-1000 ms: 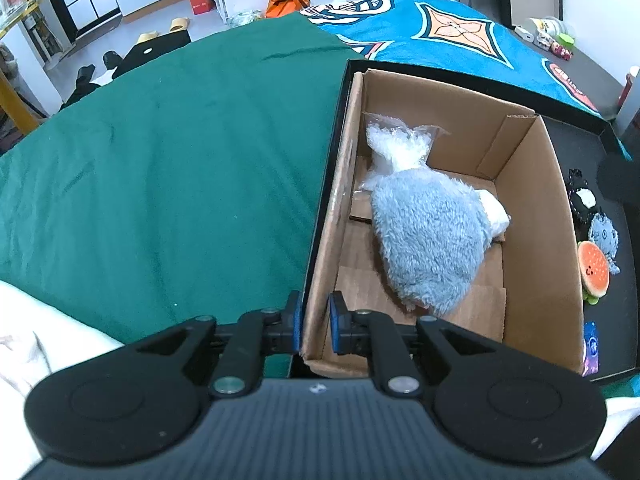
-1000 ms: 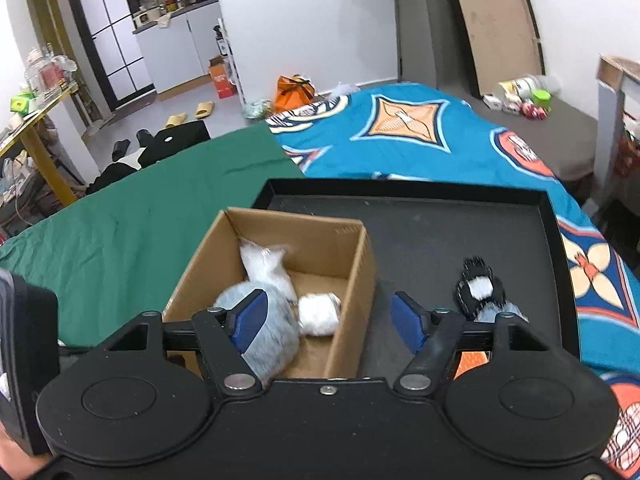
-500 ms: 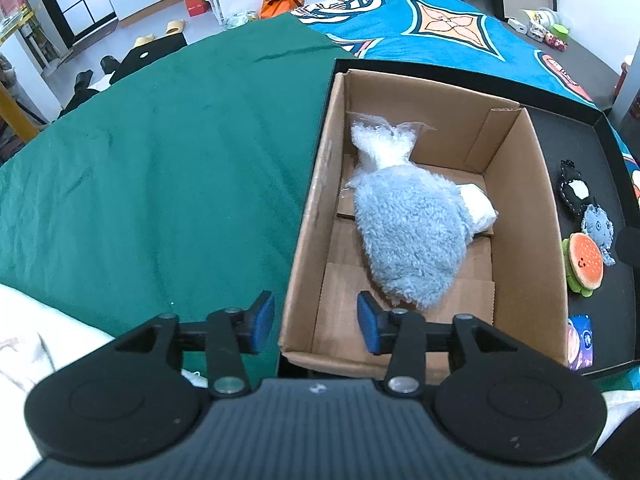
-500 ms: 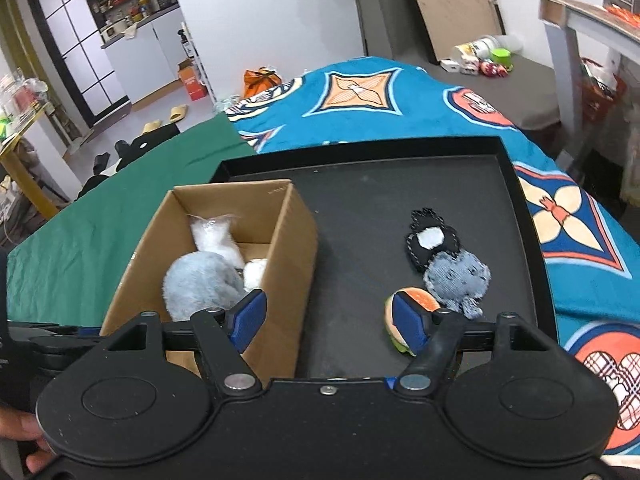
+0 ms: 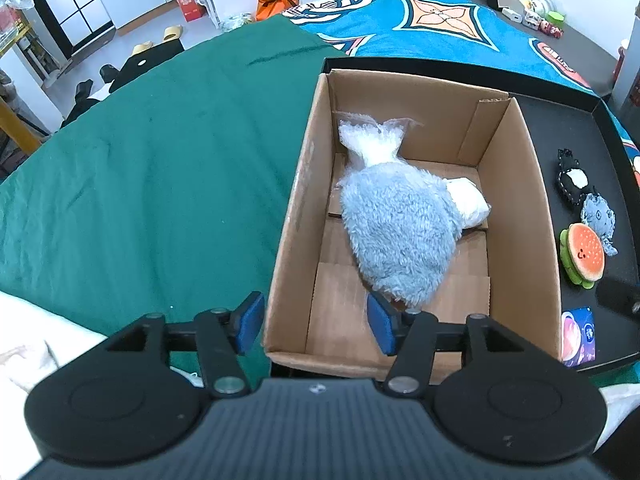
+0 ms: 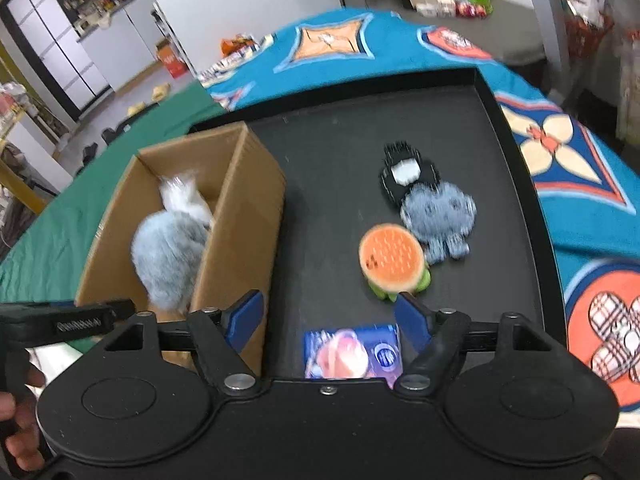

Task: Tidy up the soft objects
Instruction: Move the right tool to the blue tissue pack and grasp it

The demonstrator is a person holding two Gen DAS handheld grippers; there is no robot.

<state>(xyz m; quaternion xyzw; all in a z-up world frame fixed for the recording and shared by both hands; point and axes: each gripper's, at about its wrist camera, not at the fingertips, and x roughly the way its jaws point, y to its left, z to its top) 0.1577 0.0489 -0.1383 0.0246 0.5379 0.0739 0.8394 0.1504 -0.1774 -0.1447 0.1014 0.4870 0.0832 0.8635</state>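
Three small plush toys lie on my black tray (image 6: pixel 516 128), to the right of the cardboard box (image 5: pixel 516 216): a black-and-white one (image 6: pixel 404 176) farthest from me, a grey one (image 6: pixel 440 216) touching it, and a burger plush (image 6: pixel 392 260) nearest. A blue packet (image 6: pixel 352 352) lies flat on the tray at its near edge. Inside the box I see a big grey plush (image 5: pixel 396 236) resting over a clear bag of white filling (image 5: pixel 372 140), with a white bundle (image 5: pixel 468 200) against its right side. My left tool (image 5: pixel 316 322) hangs over the box's near left corner; its jaws have just been opening and now stand apart, one blue pad outside the left wall, the other inside just beside the grey plush's near end, gripping nothing. My right tool (image 6: pixel 328 320) hovers over the tray's near edge, released, its jaws having just widened a little; the packet shows between the pads below them, and the right pad overlaps the burger plush's near edge in this view, though I cannot tell if they touch. The tray sits on a bed with green (image 5: pixel 140 168) and blue patterned (image 5: pixel 436 20) covers.
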